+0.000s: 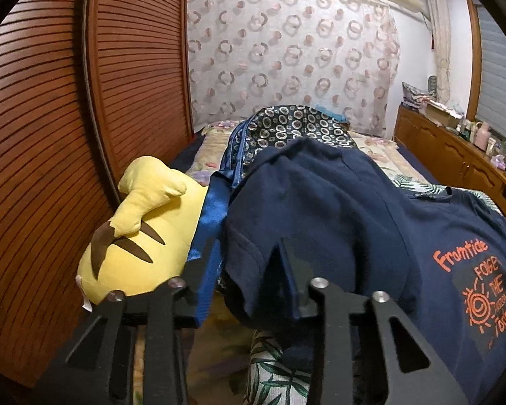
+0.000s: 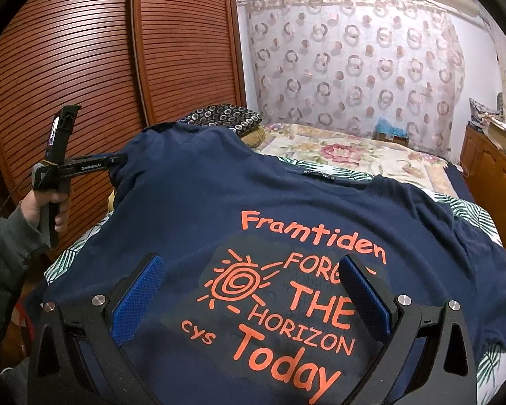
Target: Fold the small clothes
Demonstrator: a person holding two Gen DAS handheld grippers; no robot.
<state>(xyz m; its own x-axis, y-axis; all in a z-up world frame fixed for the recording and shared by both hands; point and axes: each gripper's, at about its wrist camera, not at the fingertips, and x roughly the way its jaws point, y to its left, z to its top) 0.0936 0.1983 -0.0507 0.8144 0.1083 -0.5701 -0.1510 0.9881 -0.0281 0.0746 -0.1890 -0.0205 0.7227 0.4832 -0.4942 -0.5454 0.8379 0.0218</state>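
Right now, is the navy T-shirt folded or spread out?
Mostly spread: the navy T-shirt lies print-up across the bed, only its left sleeve lifted by the left gripper.

T-shirt (image 2: 219,202): navy blue, printed in orange with lettering and a spiral sun. Plush toy (image 1: 141,233): yellow, dark brown stripes. Pillow (image 1: 300,128): dark blue, pale ring pattern, bright blue satin edge. Bedspread (image 2: 347,155): cream, pink and red flowers. Sheet under the shirt (image 2: 465,206): white, green leaf print. Curtain (image 2: 354,67): off-white, pink and brown rings. Wardrobe doors (image 2: 84,50): reddish-brown, slatted. Right gripper (image 2: 253,290): black, blue textured pads on its fingers (image 2: 138,290). Sleeve (image 2: 3,253): grey-green.
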